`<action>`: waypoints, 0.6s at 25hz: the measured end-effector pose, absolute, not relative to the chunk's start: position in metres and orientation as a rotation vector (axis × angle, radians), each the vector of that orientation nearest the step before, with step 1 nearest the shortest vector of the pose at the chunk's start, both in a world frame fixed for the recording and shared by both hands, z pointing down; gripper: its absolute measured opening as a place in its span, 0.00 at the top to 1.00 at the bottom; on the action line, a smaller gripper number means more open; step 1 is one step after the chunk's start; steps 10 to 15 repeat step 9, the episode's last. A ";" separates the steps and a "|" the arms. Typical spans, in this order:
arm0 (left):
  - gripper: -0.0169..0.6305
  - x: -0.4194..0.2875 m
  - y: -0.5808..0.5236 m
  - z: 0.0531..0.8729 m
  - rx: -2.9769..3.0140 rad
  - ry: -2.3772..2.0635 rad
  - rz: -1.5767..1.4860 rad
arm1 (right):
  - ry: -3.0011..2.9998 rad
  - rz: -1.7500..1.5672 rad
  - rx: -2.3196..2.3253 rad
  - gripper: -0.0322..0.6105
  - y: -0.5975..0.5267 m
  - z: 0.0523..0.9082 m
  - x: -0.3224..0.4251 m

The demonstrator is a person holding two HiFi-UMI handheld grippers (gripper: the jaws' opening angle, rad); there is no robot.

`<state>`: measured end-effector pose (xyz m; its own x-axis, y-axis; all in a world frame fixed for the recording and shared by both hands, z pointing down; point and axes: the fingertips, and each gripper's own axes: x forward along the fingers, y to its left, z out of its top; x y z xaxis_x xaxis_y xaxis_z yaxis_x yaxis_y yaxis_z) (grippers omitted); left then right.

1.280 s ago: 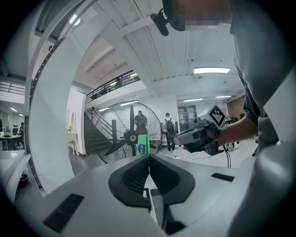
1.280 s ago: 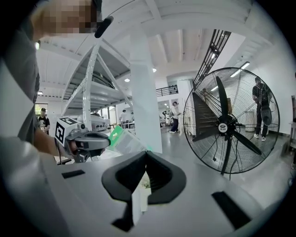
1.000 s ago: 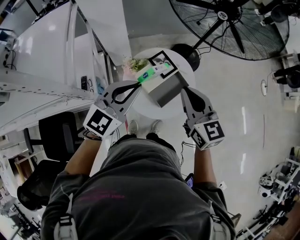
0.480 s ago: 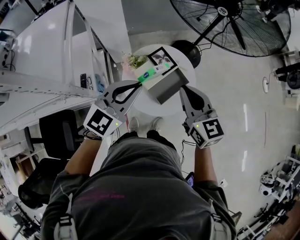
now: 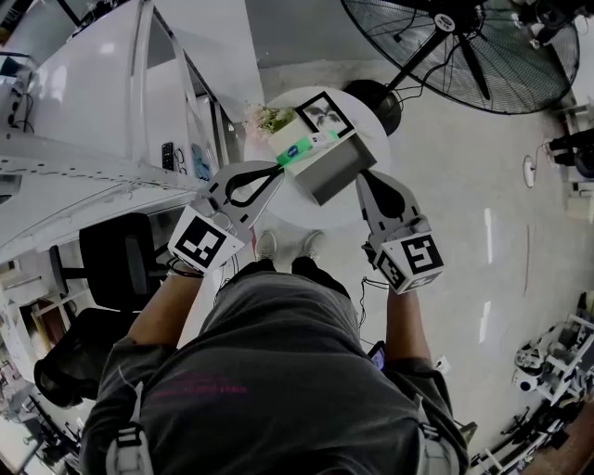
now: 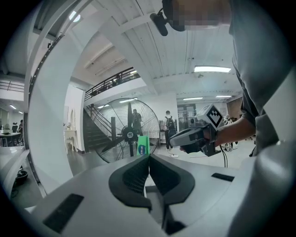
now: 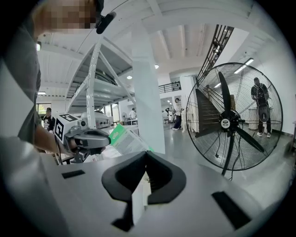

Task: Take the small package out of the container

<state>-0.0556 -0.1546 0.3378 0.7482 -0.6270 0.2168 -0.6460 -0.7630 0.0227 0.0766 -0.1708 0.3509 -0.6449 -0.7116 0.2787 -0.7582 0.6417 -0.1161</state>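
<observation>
Small round table (image 5: 283, 211) in the upper middle, big fan (image 5: 464, 46) upper right, open floor (image 5: 464, 213) at right. My left tongs (image 5: 277, 170) pinch the small package (image 5: 306, 147); my right tongs (image 5: 364, 178) clamp the container (image 5: 336, 169).

Two tongs (image 5: 277, 170) (image 5: 363, 178), one container (image 5: 336, 168), one package (image 5: 306, 146), one fan (image 5: 444, 23)

small package (image 6: 143, 144) lower end hidden behind the pinched jaws of the left hand-held gripper (image 6: 149, 157), its print too small to read, container (image 5: 336, 169) interior unseen, fan (image 5: 483, 65) cut by the top edge, tabletop (image 5: 316, 211) middle covered
</observation>
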 end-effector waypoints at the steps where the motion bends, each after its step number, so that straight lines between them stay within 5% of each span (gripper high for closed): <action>1: 0.95 -0.055 -0.154 0.338 2.846 -1.039 0.301 | -2.655 0.330 1.200 0.92 -0.170 0.351 0.076; 15: 0.95 -0.053 -0.150 0.344 2.836 -1.038 0.305 | -2.655 0.339 1.184 0.92 -0.164 0.357 0.078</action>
